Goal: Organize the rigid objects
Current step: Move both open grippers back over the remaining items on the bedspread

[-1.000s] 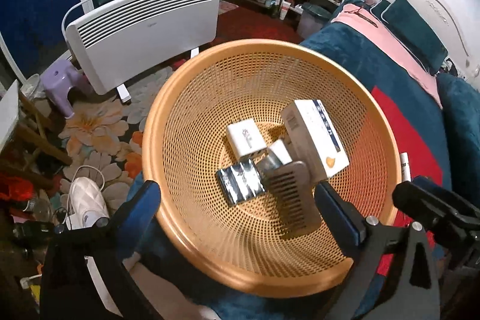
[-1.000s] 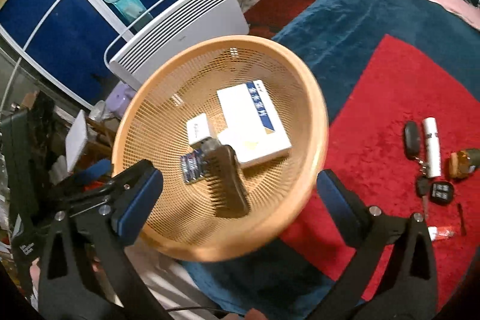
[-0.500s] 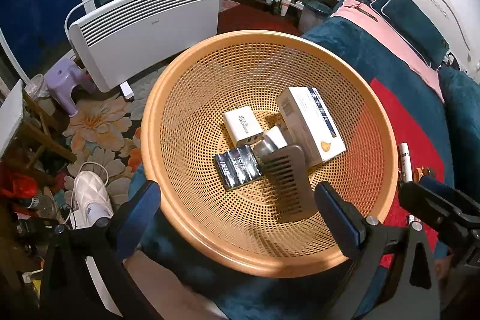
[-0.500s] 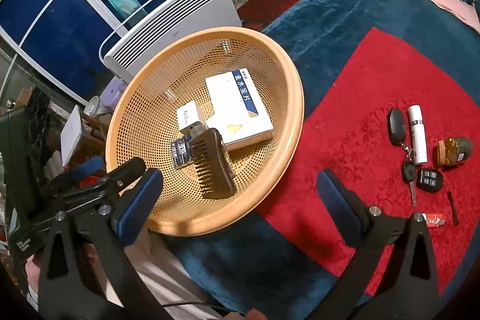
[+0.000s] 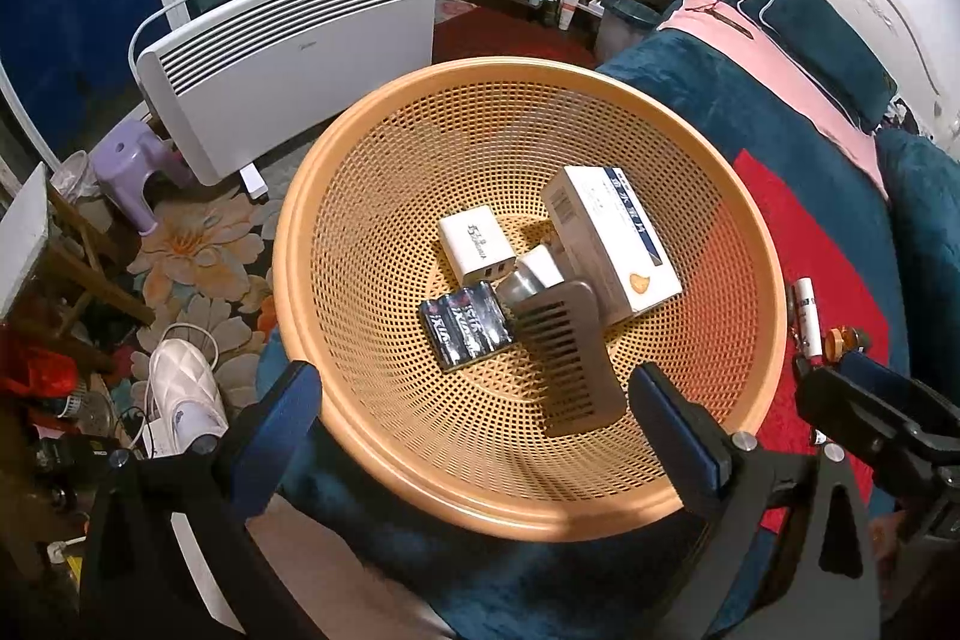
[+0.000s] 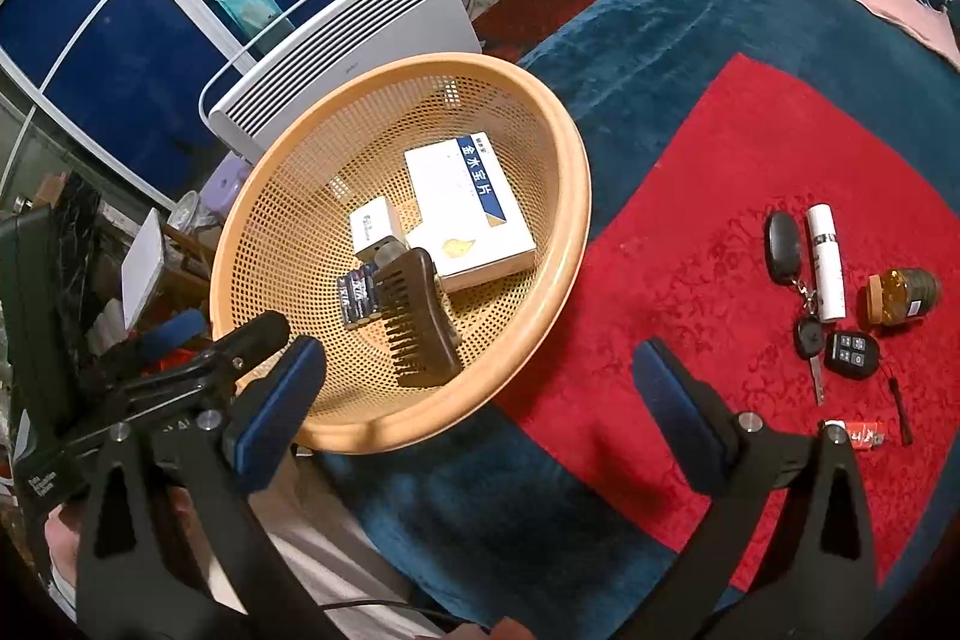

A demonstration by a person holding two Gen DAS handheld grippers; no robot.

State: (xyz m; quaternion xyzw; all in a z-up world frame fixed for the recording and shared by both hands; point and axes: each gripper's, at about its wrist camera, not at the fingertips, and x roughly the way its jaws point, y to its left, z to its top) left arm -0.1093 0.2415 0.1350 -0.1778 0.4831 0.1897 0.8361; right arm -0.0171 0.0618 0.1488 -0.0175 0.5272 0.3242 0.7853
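Observation:
An orange mesh basket (image 5: 283, 250) (image 6: 576, 196) sits on the bed's corner. It holds a brown comb (image 5: 564, 346) (image 6: 414, 322), a pack of batteries (image 5: 465, 325) (image 6: 357, 295), a white charger (image 5: 474, 247) (image 6: 372, 226) and a white box with a blue stripe (image 5: 612, 232) (image 6: 462, 208). On the red cloth (image 6: 690, 196) lie a black key fob (image 6: 783, 244), a white tube (image 6: 825, 262), an amber jar (image 6: 903, 295), a small remote (image 6: 851, 352) and a red packet (image 6: 858, 433). My left gripper (image 5: 480, 436) is open over the basket's near rim. My right gripper (image 6: 477, 394) is open and empty at the basket's near right edge.
A white panel heater (image 5: 288, 52) (image 6: 360, 34) stands on the floor behind the basket, with a purple stool (image 5: 135, 160) and clutter to its left. The blue blanket (image 6: 630, 28) and pink cover run toward the pillows at the far right.
The right wrist view has pulled back and swung right, so the basket looks smaller and more of the red cloth shows. The basket's contents have not moved. Both grippers stayed open.

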